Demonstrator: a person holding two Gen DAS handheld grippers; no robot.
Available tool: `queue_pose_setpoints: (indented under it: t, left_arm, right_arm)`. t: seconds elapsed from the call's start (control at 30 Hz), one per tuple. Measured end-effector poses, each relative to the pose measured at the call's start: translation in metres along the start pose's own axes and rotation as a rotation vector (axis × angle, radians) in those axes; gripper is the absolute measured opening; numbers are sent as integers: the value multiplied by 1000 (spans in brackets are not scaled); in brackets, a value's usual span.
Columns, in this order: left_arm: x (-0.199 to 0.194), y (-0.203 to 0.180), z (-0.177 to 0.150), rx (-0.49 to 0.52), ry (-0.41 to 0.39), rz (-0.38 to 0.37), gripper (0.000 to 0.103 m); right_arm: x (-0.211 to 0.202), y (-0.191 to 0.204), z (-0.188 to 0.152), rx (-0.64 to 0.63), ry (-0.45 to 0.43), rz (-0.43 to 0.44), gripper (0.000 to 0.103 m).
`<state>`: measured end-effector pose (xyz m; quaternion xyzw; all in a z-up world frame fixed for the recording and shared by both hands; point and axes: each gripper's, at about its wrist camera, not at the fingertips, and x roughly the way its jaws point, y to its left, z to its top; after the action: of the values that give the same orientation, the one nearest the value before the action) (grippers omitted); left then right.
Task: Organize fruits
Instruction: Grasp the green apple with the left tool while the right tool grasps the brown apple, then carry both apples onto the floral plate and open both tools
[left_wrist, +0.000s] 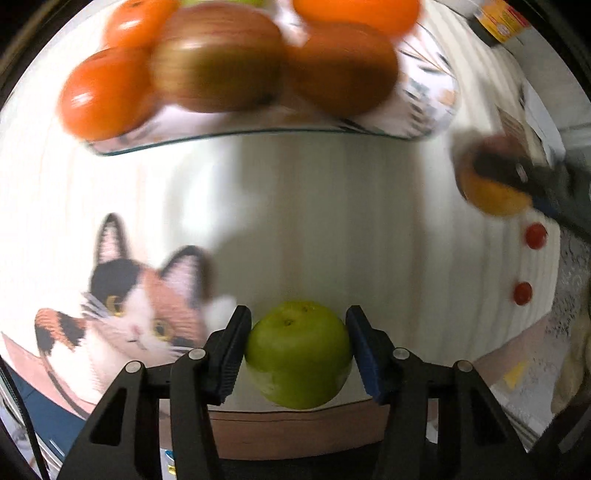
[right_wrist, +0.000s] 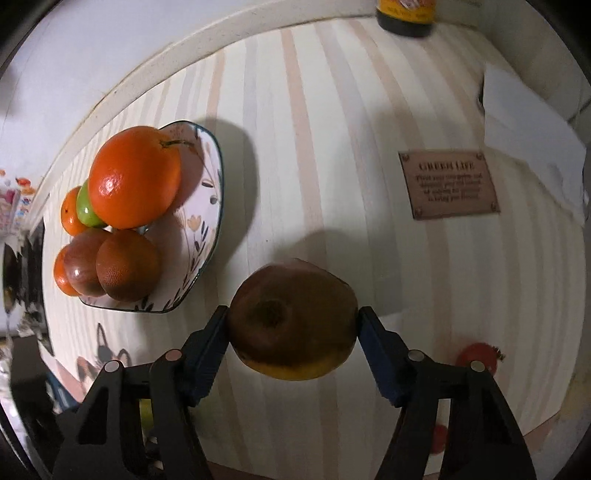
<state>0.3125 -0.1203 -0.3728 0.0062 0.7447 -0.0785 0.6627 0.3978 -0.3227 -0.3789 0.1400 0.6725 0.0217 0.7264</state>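
My left gripper (left_wrist: 297, 349) is shut on a green apple (left_wrist: 298, 354), held above the striped tablecloth near the table's front edge. My right gripper (right_wrist: 293, 325) is shut on a red-yellow apple (right_wrist: 293, 319); it also shows at the right of the left wrist view (left_wrist: 491, 177). A floral plate (right_wrist: 207, 192) at the left holds several fruits: a large orange (right_wrist: 135, 181), a brown-red apple (right_wrist: 83, 262), a dark orange (right_wrist: 127, 264) and a green fruit (right_wrist: 86, 210). In the left wrist view the plate (left_wrist: 424, 107) lies just ahead, blurred.
Two cherry tomatoes (left_wrist: 535, 236) (left_wrist: 522, 293) lie at the right of the cloth; one shows by my right gripper (right_wrist: 478, 356). A cat picture (left_wrist: 129, 299) is printed at the left. A brown label (right_wrist: 448, 184), white paper (right_wrist: 528, 122) and a dark bottle (right_wrist: 404, 16) sit further back.
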Motion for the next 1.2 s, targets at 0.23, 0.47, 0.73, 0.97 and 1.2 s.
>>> queue_pose_setpoints:
  t: [0.23, 0.47, 0.73, 0.97, 1.2]
  left_arm:
    - [-7, 41, -7, -112, -21, 0, 51]
    - [-11, 69, -10, -147, -35, -22, 51]
    - [-8, 70, 2, -150, -39, -28, 51]
    - [-9, 71, -4, -154, -35, -35, 51]
    - [-32, 80, -5, -161, -54, -60, 49]
  right_arm:
    - [12, 45, -48, -124, 129, 132, 71]
    - [24, 54, -65, -70, 118, 124, 75]
    - [17, 47, -68, -47, 87, 111, 77]
    - [13, 53, -68, -84, 40, 116, 70]
    - [0, 57, -64, -88, 9, 139, 70]
